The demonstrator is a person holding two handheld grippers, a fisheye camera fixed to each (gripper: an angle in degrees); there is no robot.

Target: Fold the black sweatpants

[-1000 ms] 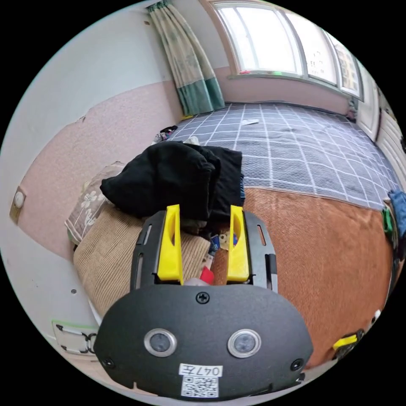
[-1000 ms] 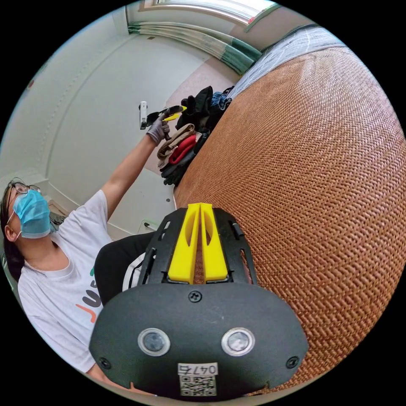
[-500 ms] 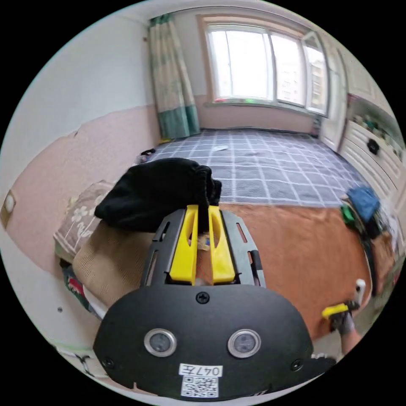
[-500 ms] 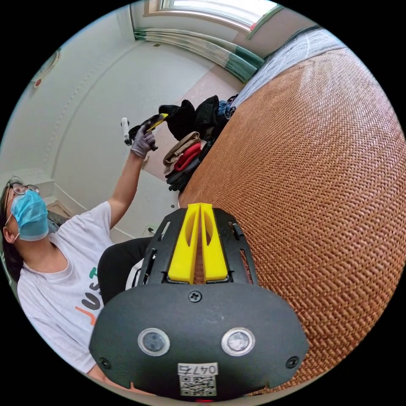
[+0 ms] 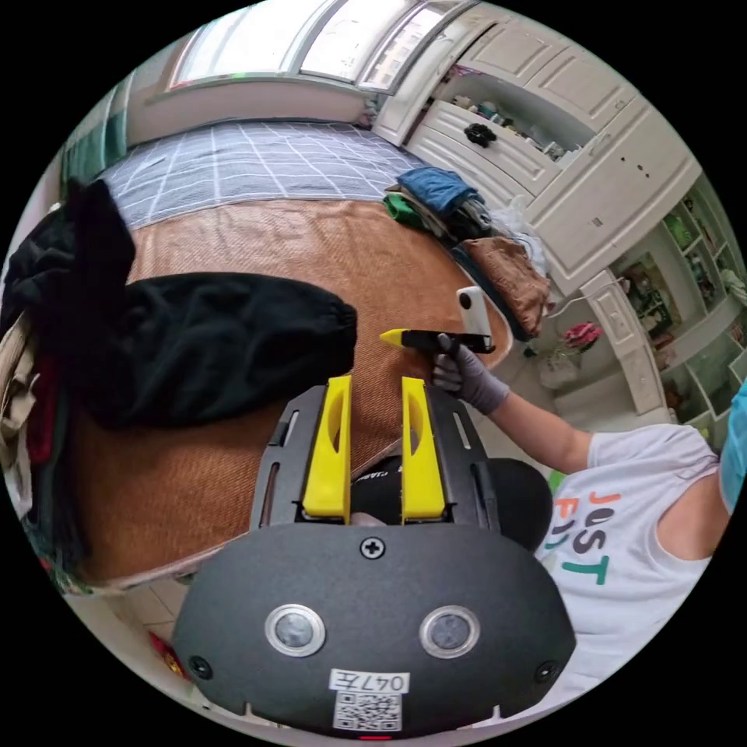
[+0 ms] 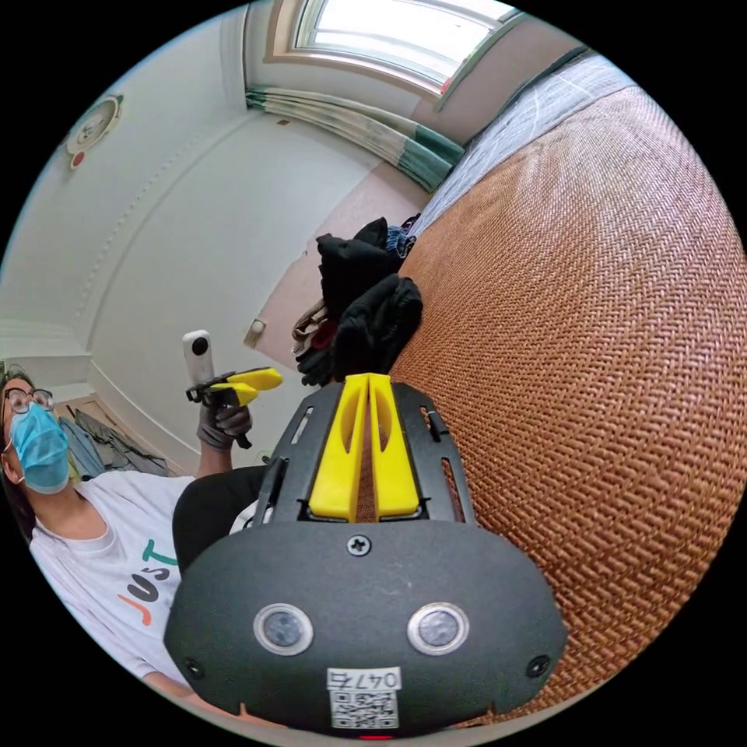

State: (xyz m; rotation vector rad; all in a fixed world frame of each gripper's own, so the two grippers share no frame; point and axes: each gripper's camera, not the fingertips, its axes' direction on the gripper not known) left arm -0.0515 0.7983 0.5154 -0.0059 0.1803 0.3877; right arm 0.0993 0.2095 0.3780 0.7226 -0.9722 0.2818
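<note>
The black sweatpants (image 5: 194,350) lie bunched on the orange woven mat (image 5: 311,241), one end still trailing up onto the clothes pile (image 5: 31,373) at the left edge. My left gripper (image 5: 375,385) hovers near the mat's front edge, a short way off the sweatpants, open with nothing between its jaws. In the right gripper view the sweatpants (image 6: 377,319) show as a dark heap just beyond my right gripper (image 6: 368,381), which is shut on nothing low over the mat (image 6: 583,311). A gloved hand holds the left gripper (image 6: 247,384) in the air beside the bed.
A stack of folded clothes (image 5: 440,202) and a brown garment (image 5: 510,272) sit at the mat's far side. A grey checked blanket (image 5: 257,159) covers the bed beyond. White cabinets (image 5: 591,156) stand behind. The person's white T-shirt (image 5: 622,545) is close by.
My left gripper, shut on the sweatpants half a second ago, has dragged them off the pile onto the mat, opened and pulled back toward the person. The right gripper has stayed put.
</note>
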